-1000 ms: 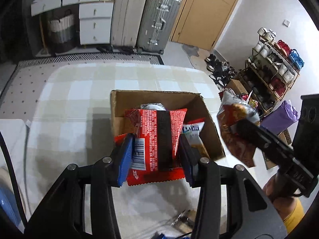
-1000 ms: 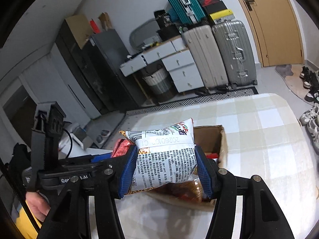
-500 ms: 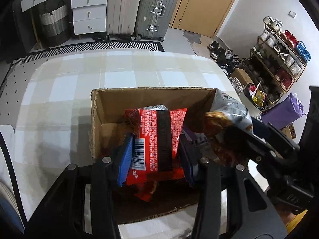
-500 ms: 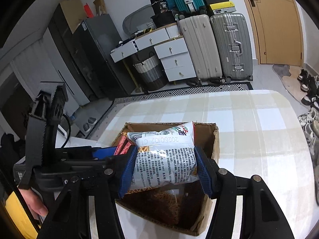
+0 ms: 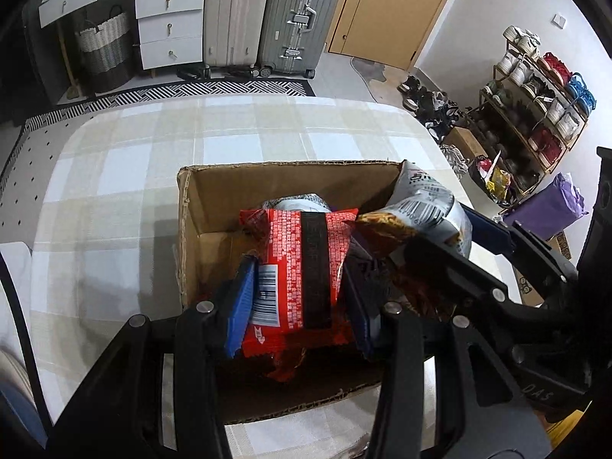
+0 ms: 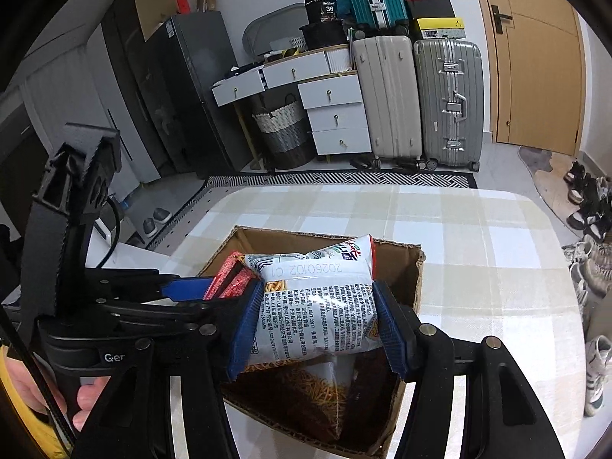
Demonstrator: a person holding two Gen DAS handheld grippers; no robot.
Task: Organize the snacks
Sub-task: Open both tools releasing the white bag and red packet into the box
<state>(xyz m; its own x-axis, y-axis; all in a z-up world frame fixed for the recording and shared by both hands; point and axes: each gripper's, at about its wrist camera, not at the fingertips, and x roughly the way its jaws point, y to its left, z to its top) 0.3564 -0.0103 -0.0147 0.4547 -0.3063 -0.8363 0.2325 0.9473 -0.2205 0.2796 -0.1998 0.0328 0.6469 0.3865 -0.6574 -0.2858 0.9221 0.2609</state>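
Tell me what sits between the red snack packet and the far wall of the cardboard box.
A silvery packet, partly hidden behind the red snack packet, shown in the left wrist view; the cardboard box is otherwise bare there.

Suitcases point(image 6: 417, 99) against wall, wooden door point(image 6: 535, 57), shoe rack point(image 5: 535, 103).

The left gripper point(image 5: 296, 298) points forward and a little down, its two blue pads point(image 5: 240, 306) pressed on both sides of a red packet point(image 5: 302, 267). The right gripper point(image 6: 316, 323) is beside it, almost touching, and its blue pads point(image 6: 390, 329) are closed on a silver bag point(image 6: 317, 306). A bare hand point(image 6: 86, 397) holds the handle of the left gripper
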